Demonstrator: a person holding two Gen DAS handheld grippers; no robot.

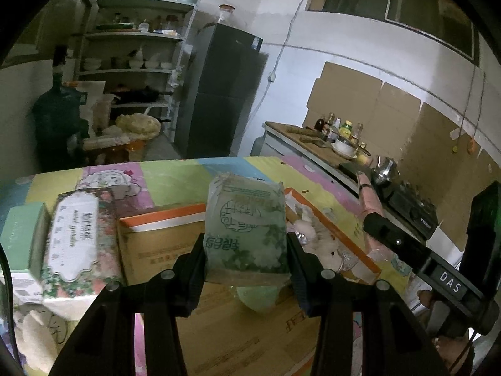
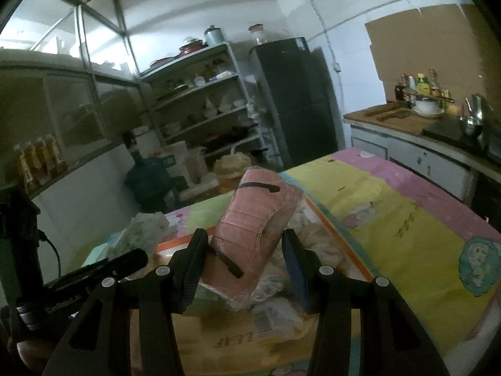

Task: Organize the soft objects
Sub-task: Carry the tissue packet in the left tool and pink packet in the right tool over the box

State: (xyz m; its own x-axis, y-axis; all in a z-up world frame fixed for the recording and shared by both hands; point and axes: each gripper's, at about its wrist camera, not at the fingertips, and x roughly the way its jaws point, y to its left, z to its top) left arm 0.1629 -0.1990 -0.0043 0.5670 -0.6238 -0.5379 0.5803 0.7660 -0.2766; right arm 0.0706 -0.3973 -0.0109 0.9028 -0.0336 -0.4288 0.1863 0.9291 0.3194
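Note:
My left gripper [image 1: 247, 258] is shut on a green tissue pack [image 1: 247, 222] and holds it above an open cardboard box [image 1: 162, 235]. The box holds a plush toy [image 1: 316, 235] and a green soft thing [image 1: 256, 297]. My right gripper [image 2: 244, 260] is shut on a pink wrapped slipper [image 2: 253, 228] with black straps, held over the same box [image 2: 238, 338]. The right gripper's body [image 1: 416, 257] shows at the right of the left wrist view. The green pack also shows at the left of the right wrist view [image 2: 141, 235].
A floral tissue pack [image 1: 78, 238] and a pale green box [image 1: 22, 238] stand left of the cardboard box on the colourful mat [image 2: 407, 219]. A counter [image 2: 407, 125] with bottles, a kettle and a stove runs along the right. A fridge [image 2: 297, 100] and shelves [image 2: 203, 100] stand behind.

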